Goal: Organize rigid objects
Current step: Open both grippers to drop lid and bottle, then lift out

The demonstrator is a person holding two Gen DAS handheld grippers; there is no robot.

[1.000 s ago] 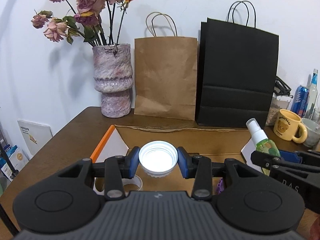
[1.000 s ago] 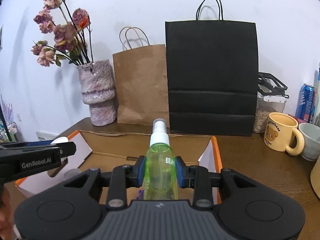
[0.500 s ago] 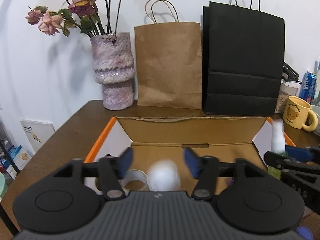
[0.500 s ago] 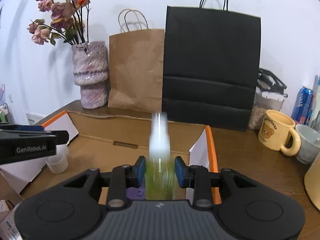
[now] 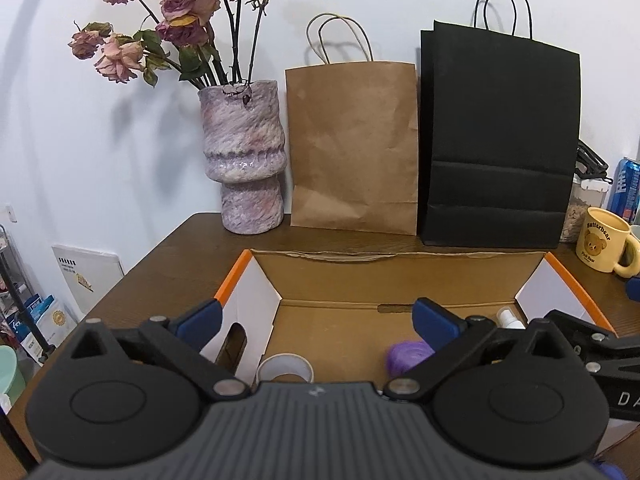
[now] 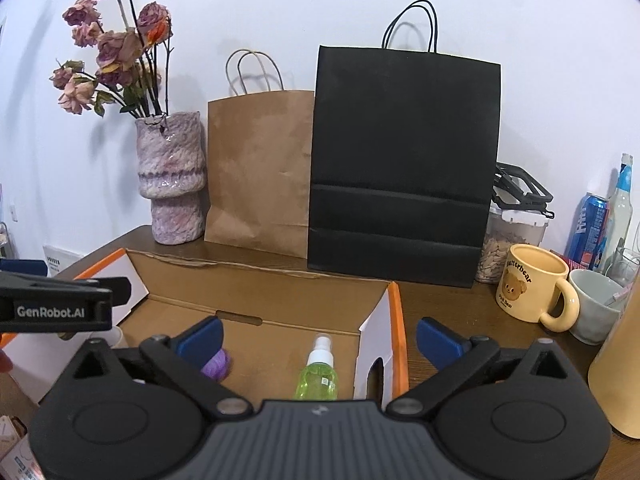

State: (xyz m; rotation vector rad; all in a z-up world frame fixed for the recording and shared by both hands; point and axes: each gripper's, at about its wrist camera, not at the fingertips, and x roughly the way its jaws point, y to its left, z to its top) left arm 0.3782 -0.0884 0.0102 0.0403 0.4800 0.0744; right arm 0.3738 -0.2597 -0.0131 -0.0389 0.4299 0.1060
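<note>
In the left wrist view, dried roses [image 5: 176,36] fill the upper left of the frame, standing in a mottled purple vase [image 5: 244,160] at the back of the wooden counter [image 5: 160,264]. To its right a brown paper bag [image 5: 352,148] leans on the wall, then a black paper bag [image 5: 500,140], and at the far right edge a yellow bear mug [image 5: 604,244]. In the lower middle sits an open cardboard box [image 5: 332,276] with orange-edged flaps. On its floor, from left to right, lie a white round container [image 5: 285,369], a purple object [image 5: 406,356] and the white tip of the spray bottle [image 5: 508,317], near the right wall. The left claw [image 5: 316,316] hangs over the box with its blue pads spread wide and opening; nothing is between them.

In the right wrist view, the other claw's black arm marked "GenRobot.AI" juts in at the middle left edge. Right of it, in the lower middle, the box holds the purple object partly behind the left blue pad, and the green spray bottle [image 6: 318,372] lies on the box floor near the right wall, its white cap pointing toward the top of the frame. The right claw [image 6: 320,338] is released too, its pads opening and set wide to either side, clear of the bottle. At the right of the frame stand the bear mug, a pale grey cup [image 6: 596,304] just beside it, a blue can [image 6: 590,228] and a clear bottle [image 6: 620,216] behind.
</note>
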